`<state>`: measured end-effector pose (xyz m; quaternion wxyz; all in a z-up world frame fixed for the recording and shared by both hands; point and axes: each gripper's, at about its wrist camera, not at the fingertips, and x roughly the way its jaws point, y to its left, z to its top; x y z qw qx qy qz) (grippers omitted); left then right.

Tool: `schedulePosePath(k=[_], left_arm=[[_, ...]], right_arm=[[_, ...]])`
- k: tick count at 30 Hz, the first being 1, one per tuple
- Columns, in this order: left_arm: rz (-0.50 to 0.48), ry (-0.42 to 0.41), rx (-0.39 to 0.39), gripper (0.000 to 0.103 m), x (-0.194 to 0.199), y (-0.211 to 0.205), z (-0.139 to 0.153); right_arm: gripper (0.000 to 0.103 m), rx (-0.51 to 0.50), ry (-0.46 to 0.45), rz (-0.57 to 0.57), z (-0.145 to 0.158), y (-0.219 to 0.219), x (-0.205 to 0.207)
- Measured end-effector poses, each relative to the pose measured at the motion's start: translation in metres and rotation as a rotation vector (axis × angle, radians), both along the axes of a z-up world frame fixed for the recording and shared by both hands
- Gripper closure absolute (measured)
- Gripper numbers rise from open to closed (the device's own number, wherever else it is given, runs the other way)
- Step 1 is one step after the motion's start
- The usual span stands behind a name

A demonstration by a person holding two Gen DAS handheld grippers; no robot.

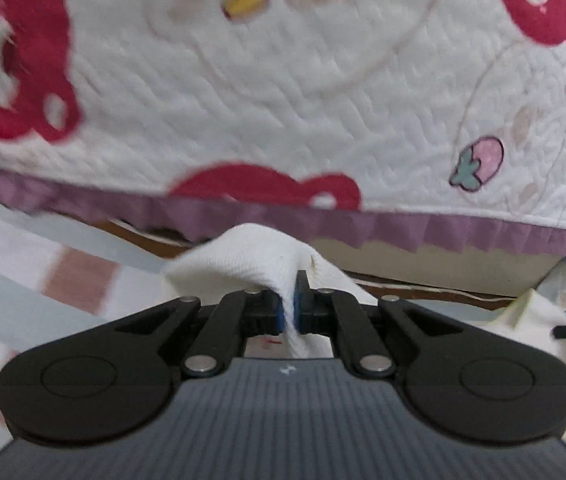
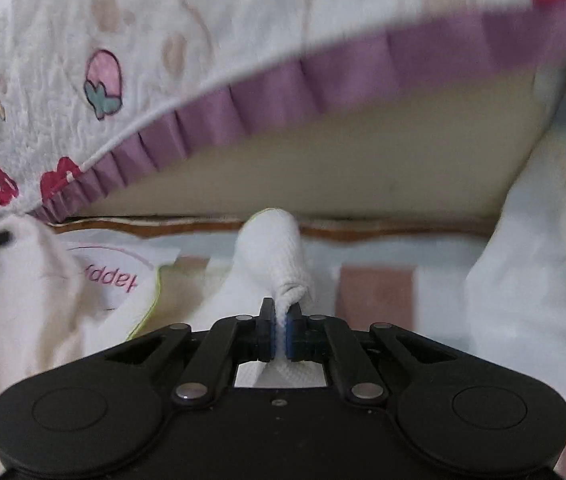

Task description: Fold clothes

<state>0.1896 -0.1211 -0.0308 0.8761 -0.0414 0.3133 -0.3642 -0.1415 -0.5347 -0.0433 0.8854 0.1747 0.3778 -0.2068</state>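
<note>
White garment (image 1: 243, 256): pinched in left tool (image 1: 289, 308) and right tool (image 2: 280, 330), both clamped; folds bunch far of tips, stretched left-right.

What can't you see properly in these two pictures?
- Left wrist view: the white garment pinched by the left gripper shows only a bunched fold; the gripper body hides the rest, so its kind is unclear.
- Right wrist view: the right gripper hides most of its pinched white cloth; same garment or not, unclear.
- Right wrist view: pink lettering is partly folded under.
- Both views: the quilt runs off the edges, blurred.
</note>
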Motion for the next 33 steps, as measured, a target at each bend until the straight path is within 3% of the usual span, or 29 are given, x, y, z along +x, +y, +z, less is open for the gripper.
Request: schedulePosePath(k=[3, 6, 9, 10, 12, 14, 16, 19, 21, 26, 27, 30, 33], left_arm=[[0.05, -0.007, -0.046, 0.099, -0.008, 0.035, 0.009], [0.117, -0.048, -0.085, 0.099, -0.016, 0.06, 0.013], [0.185, -0.115, -0.176, 0.098, -0.019, 0.083, 0.001], [0.211, -0.093, -0.161, 0.097, -0.012, 0.086, -0.011], [0.263, 0.066, -0.044, 0.097, 0.012, 0.08, -0.045], [0.261, 0.146, 0.009, 0.097, 0.022, 0.08, -0.063], [0.257, 0.217, 0.058, 0.092, 0.031, 0.079, -0.08], [0.219, 0.192, 0.058, 0.079, 0.029, 0.077, -0.067], [0.197, 0.205, 0.066, 0.072, 0.033, 0.072, -0.061], [0.195, 0.216, 0.082, 0.068, 0.035, 0.064, -0.063], [0.193, 0.227, 0.08, 0.062, 0.035, 0.064, -0.065], [0.18, 0.244, 0.095, 0.058, 0.033, 0.062, -0.073], [0.152, 0.235, 0.144, 0.055, 0.035, 0.055, -0.079]], right_arm=[[0.097, -0.098, 0.055, 0.001, 0.014, 0.009, 0.001], [0.098, -0.144, -0.04, 0.015, 0.034, 0.02, -0.002], [0.097, -0.193, -0.176, 0.038, 0.047, 0.031, -0.001], [0.098, -0.212, -0.213, 0.041, 0.045, 0.033, 0.0], [0.095, -0.244, -0.129, -0.016, 0.018, 0.025, 0.016], [0.076, -0.257, -0.018, -0.093, -0.009, 0.014, 0.031], [0.076, -0.223, 0.035, -0.18, -0.023, 0.004, 0.035], [0.073, -0.15, 0.078, -0.28, -0.038, -0.009, 0.037], [0.068, -0.044, 0.003, -0.247, -0.032, -0.007, 0.033], [0.064, 0.175, -0.073, -0.123, -0.031, 0.013, 0.052], [0.062, 0.207, -0.081, -0.104, -0.033, 0.018, 0.057], [0.059, 0.237, -0.069, -0.053, -0.039, 0.038, 0.071], [0.051, 0.178, -0.008, -0.011, -0.049, 0.057, 0.087]])
